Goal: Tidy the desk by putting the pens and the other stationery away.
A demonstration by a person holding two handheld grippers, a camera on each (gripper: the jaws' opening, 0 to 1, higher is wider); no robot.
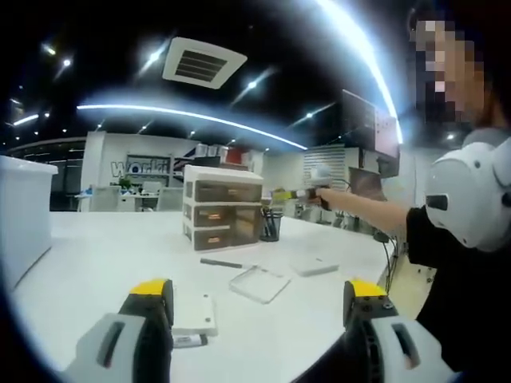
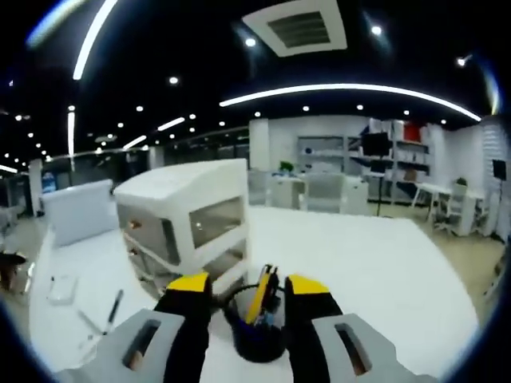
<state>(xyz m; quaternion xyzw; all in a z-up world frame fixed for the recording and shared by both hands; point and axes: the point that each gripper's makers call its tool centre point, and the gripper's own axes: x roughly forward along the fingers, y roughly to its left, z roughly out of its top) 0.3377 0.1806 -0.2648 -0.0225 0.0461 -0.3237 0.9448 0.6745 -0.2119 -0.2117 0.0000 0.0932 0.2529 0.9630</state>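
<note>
Both your grippers: right gripper [image 2: 248, 289] grips a yellow pen [image 2: 259, 297] above the pen cup [image 2: 257, 339]; left gripper [image 1: 259, 292] gapes, empty.

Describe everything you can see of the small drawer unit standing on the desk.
The drawer unit is a small white cabinet, plastic by its look, with three stacked drawers whose fronts are tinted and see-through. All three look shut. It stands upright on the white desk, and its top slopes in the right gripper view. A dark pen cup stands close beside it; whether they touch cannot be told. A dark pen lies on the desk in front of it, apart.
</note>
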